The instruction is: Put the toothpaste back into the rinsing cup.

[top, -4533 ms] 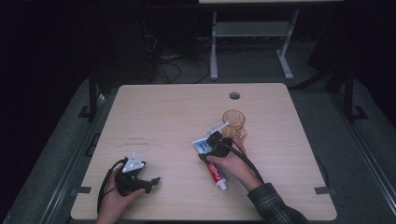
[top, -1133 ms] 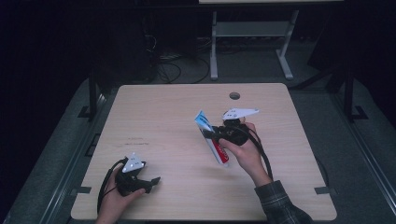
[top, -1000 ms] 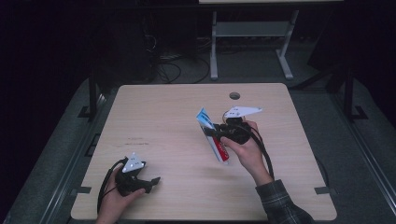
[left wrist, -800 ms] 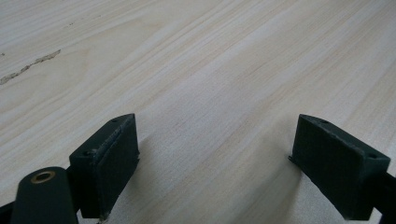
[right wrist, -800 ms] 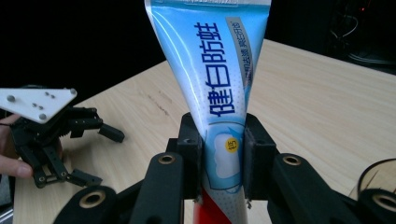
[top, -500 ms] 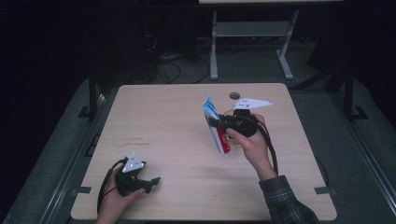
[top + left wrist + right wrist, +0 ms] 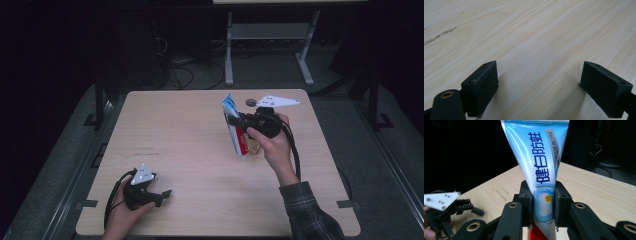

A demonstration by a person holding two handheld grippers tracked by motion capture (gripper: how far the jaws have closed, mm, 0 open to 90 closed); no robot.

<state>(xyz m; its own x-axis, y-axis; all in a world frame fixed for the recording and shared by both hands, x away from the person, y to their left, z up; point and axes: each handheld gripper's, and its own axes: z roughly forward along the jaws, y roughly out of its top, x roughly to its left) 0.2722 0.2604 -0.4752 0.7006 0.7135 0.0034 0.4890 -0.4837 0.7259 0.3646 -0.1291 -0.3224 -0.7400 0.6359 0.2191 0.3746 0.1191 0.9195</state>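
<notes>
Here, right tongs clamped on toothpaste tube, left tongs agape on table, possibly touching.

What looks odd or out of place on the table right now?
Nothing is spilled or damaged. The toothpaste tube is off the table, held upright with its crimped end up in the right gripper. The glass cup stands partly hidden behind it. The left gripper rests open on the wood.

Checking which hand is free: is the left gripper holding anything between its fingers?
No. In the left gripper view its fingers stand wide apart with just bare wooden table between them, while the left gripper rests low.
</notes>
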